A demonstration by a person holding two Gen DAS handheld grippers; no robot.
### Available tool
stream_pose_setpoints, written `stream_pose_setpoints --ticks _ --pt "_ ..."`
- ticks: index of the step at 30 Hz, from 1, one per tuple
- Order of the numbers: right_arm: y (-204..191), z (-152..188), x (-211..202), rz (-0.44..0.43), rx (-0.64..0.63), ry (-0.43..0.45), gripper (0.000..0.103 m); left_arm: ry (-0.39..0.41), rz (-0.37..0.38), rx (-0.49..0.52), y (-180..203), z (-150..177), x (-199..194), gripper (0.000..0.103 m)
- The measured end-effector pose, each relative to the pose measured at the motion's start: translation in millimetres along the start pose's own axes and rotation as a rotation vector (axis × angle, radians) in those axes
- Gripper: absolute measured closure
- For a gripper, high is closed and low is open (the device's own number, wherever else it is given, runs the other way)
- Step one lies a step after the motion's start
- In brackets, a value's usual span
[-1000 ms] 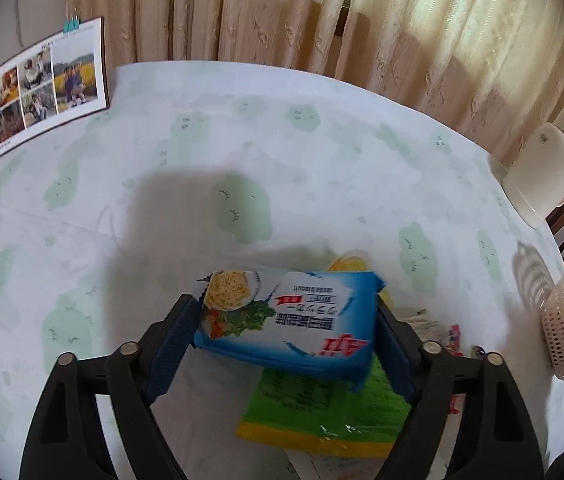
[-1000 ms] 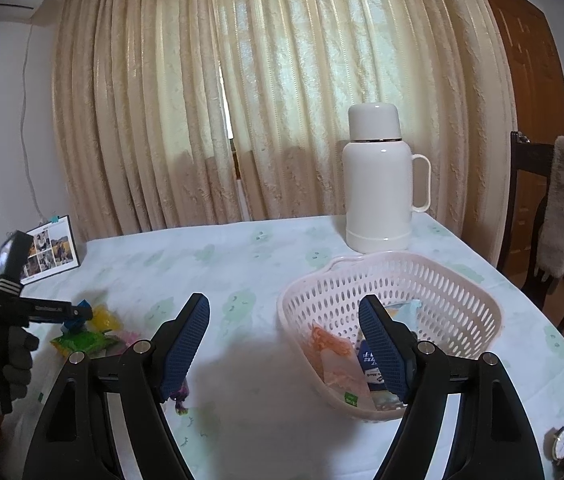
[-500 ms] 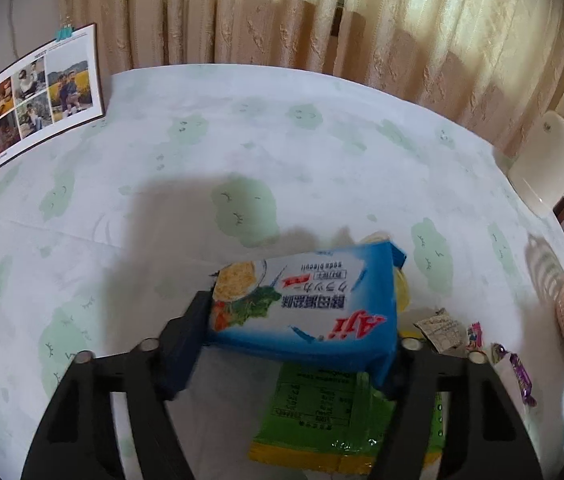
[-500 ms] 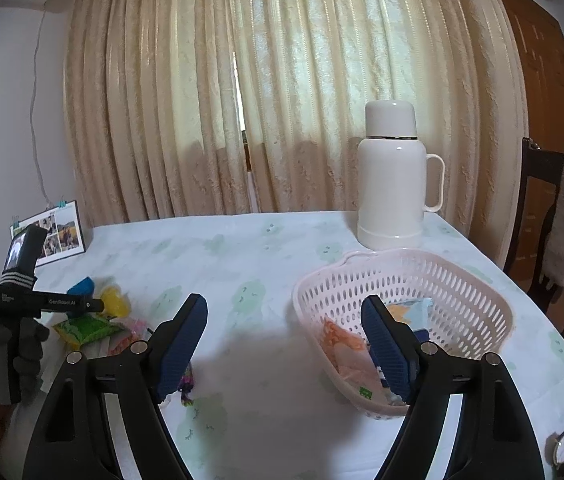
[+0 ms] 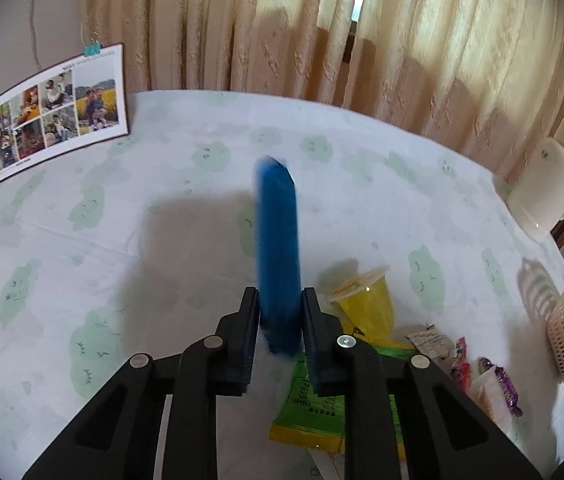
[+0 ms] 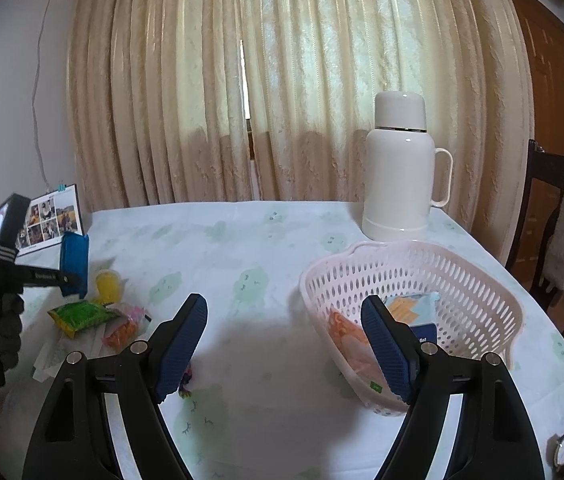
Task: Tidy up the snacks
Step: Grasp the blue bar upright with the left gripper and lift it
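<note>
My left gripper point(image 5: 280, 320) is squeezed tight on one blue cracker pack point(image 5: 278, 256). The pack stands on its thin edge between my two black fingers point(image 5: 242, 332), held up off the table. It looks a bit blurry. In my other camera I see the same pack point(image 6: 74, 264) far out at 9 o'clock, up in the air above the snack pile.

My right gripper point(image 6: 285, 344) is wide open with nothing in it. Its two blue pads point(image 6: 180, 344) hang over the tablecloth point(image 6: 242, 248).

Just past my left fingers, at 3 o'clock, sits one yellow jelly cup point(image 5: 363, 300) tipped on its side. Under my fingers lies one green snack bag point(image 5: 313, 408). At 4 o'clock there are a few small candies point(image 5: 497, 376) — I cannot count them well.

One pink basket point(image 6: 409, 292) sits at 3 o'clock from my right fingers. It has some snacks inside, at least three, but they overlap. One white flask point(image 6: 399, 176) stands behind it at 1 o'clock. One photo card point(image 5: 56, 108) leans at 10 o'clock by the curtain point(image 6: 282, 80).

What changed: half a second ago the blue pack lay flat and wide, with its picture side up — now it is turned on edge and my left fingers are much closer together. My right gripper has stayed open.
</note>
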State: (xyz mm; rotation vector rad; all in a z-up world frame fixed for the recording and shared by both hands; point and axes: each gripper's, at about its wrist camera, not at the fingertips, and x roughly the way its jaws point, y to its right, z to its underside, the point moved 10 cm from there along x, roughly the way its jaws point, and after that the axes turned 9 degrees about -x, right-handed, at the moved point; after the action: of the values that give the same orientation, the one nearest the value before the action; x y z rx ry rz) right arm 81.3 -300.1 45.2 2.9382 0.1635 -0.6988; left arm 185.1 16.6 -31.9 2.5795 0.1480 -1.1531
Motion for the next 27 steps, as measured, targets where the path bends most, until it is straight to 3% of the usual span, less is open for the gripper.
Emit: stream_pose_setpoints --ticks 9,13,21,25,27 --pt "-12 9 10 -0.036 -0.023 -0.037 0.023 0.016 0.021 0.000 6 -3 -9 0.085" --pt "-15 10 10 -0.034 -0.036 -0.038 0.023 0.010 -0.010 -0.020 -3 -3 -4 0.084" --pt "-14 10 9 -0.037 -0.034 -0.038 0.023 -0.033 -0.048 -0.030 -11 -2 22 0.067" --pt "-19 11 11 -0.051 -0.046 -0.046 0.023 -0.030 -0.052 -0.005 -7 -6 29 0.067" --pt "-24 13 13 -0.079 -0.044 -0.059 0.023 -0.043 -0.058 -0.002 -7 -7 34 0.082"
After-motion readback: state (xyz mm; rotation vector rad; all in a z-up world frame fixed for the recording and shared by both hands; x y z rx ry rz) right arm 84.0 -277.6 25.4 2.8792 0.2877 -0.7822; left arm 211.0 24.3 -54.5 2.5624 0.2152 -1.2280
